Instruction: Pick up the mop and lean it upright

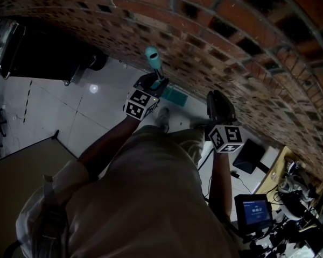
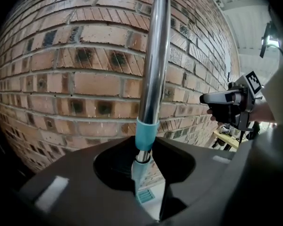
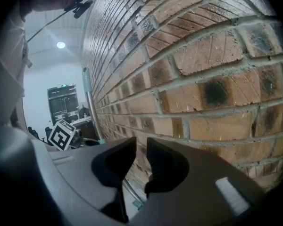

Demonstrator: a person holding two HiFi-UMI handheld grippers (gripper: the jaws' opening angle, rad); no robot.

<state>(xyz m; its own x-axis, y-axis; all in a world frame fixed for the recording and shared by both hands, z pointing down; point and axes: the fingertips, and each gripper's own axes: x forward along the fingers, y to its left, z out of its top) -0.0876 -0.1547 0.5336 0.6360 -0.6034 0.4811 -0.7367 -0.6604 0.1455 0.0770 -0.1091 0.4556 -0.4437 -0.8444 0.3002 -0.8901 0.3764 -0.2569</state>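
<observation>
The mop handle (image 2: 153,79) is a chrome pole with a teal collar, standing nearly upright close to the brick wall (image 2: 61,84). My left gripper (image 2: 144,149) is shut on the pole just below the collar. In the head view, the left gripper (image 1: 157,82) holds the handle below its teal tip (image 1: 152,55), and the teal mop head (image 1: 175,95) lies on the floor by the wall. My right gripper (image 3: 141,147) faces the wall to the right of the pole (image 3: 88,102). Its jaws stand a narrow gap apart with nothing between them. It also shows as the right gripper (image 1: 218,104) in the head view.
The brick wall (image 1: 215,31) runs across the whole front. A black cabinet (image 1: 43,58) stands at the far left on the pale tiled floor (image 1: 59,112). A lit screen (image 1: 253,208) and a cluttered table (image 1: 296,181) are at the right, with cables on the floor.
</observation>
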